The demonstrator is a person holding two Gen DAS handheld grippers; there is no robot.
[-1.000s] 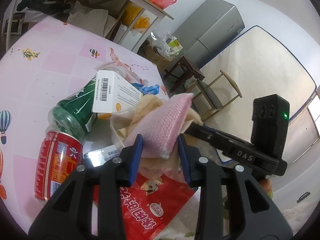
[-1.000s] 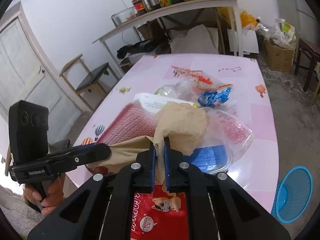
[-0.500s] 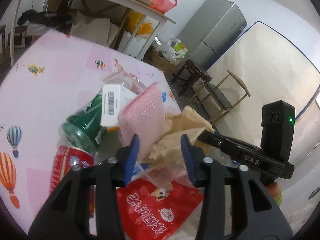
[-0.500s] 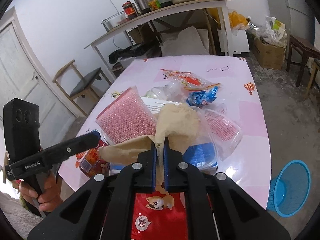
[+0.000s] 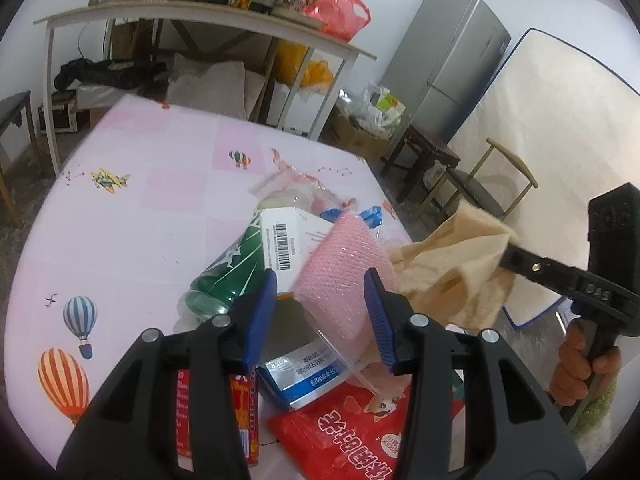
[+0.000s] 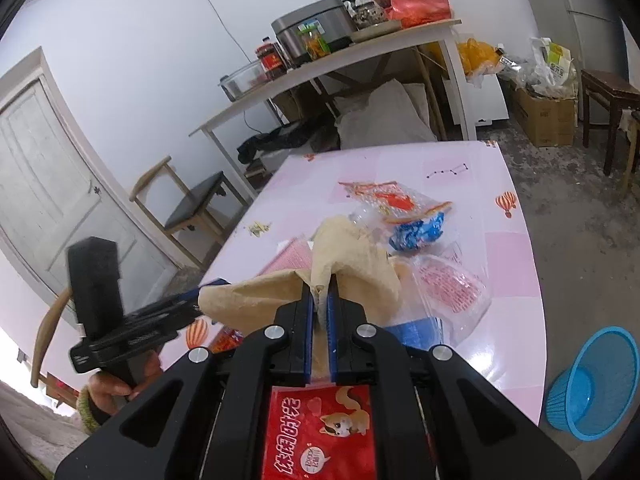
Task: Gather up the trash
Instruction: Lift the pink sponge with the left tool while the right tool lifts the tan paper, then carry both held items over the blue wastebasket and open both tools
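The right gripper (image 6: 320, 300) is clamped on a crumpled tan paper bag (image 6: 356, 264), lifted above the pink table (image 6: 400, 164); the bag's long axis runs left to right, one end spreading toward the left gripper (image 5: 322, 312). That gripper's jaws are spread wide on either side of a pink bubble-wrap pouch (image 5: 346, 276); whether they touch it cannot be told. The pouch stands tilted, its long axis running from near to far.

Under them lies a pile of litter: a green bottle (image 5: 228, 272) on its side with its neck pointing far, a white box (image 5: 288, 240) with a barcode, a red can (image 5: 240, 412), a blue and silver carton (image 5: 304, 372), and a red snack packet (image 6: 320, 428) printed with a cartoon dog and Chinese writing. A clear plastic tray (image 6: 452, 284) holds pink printed paper. A blue basket (image 6: 592, 380) sits on the floor at the near right.
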